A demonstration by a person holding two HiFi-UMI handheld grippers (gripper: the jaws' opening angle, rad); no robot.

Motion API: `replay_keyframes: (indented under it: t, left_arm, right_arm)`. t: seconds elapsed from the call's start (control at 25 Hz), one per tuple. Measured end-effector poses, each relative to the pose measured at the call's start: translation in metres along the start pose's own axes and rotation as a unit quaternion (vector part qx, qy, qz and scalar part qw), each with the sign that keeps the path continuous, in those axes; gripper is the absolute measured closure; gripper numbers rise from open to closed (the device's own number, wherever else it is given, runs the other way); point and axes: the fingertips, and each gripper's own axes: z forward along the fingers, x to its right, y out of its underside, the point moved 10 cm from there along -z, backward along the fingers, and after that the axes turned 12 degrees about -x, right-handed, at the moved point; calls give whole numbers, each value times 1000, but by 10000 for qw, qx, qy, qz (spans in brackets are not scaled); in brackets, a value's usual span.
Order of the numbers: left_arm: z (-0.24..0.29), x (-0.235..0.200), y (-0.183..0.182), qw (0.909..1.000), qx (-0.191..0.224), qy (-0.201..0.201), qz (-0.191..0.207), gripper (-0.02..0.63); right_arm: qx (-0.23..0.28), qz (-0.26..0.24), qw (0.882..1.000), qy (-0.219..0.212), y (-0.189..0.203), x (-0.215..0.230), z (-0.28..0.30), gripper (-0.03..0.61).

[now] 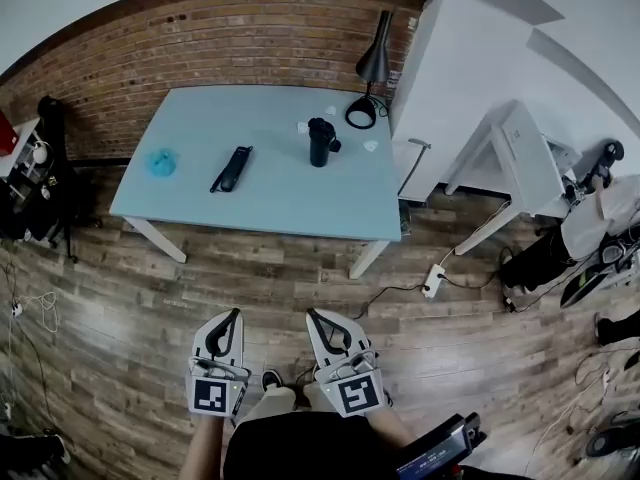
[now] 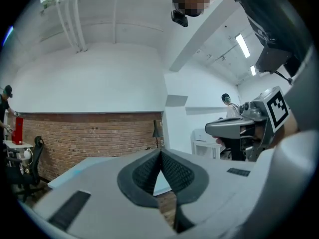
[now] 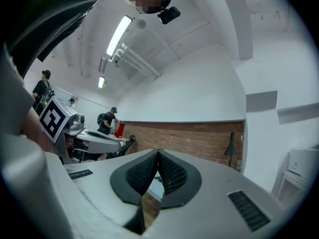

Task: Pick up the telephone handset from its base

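both empty | left gripper (image 1: 235, 314) — jaws pressed together, nothing between | right gripper (image 1: 312, 314) — jaws pressed together, nothing between

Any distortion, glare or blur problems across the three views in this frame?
Head view: heavy fisheye, the brick wall bows, light is even, table sharp. Left gripper view: round black vignette, ceiling lights bright. Right gripper view: same vignette, strip light clipped white.

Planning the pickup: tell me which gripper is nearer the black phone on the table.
Left. The left gripper sits almost straight in line with the phone, well short of the table; the right gripper is beside it, offset further right.
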Motion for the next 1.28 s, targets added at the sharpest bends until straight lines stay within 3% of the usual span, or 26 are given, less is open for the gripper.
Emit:
replay_keyframes:
  t: [0.48,1.0,1.16,1.28]
  left_arm:
    - [25,4,2,9988,-166,-319,-324,586]
    - [94,-94,5,9989,-164,227,-389,586]
    - [105,-121,4,9986,-63,417,-323,586]
    - [114,-130,8,9975,-262,506,-421,586]
  right_arm:
    - [-63,47,9997,-250,11,35,23,571]
    - [-269,-173,9989,335,-29,39,122,571]
    - [-323,-240,9985,365,-39,27,149,571]
    - [-436,-313,9980,346,-38,23,160,571]
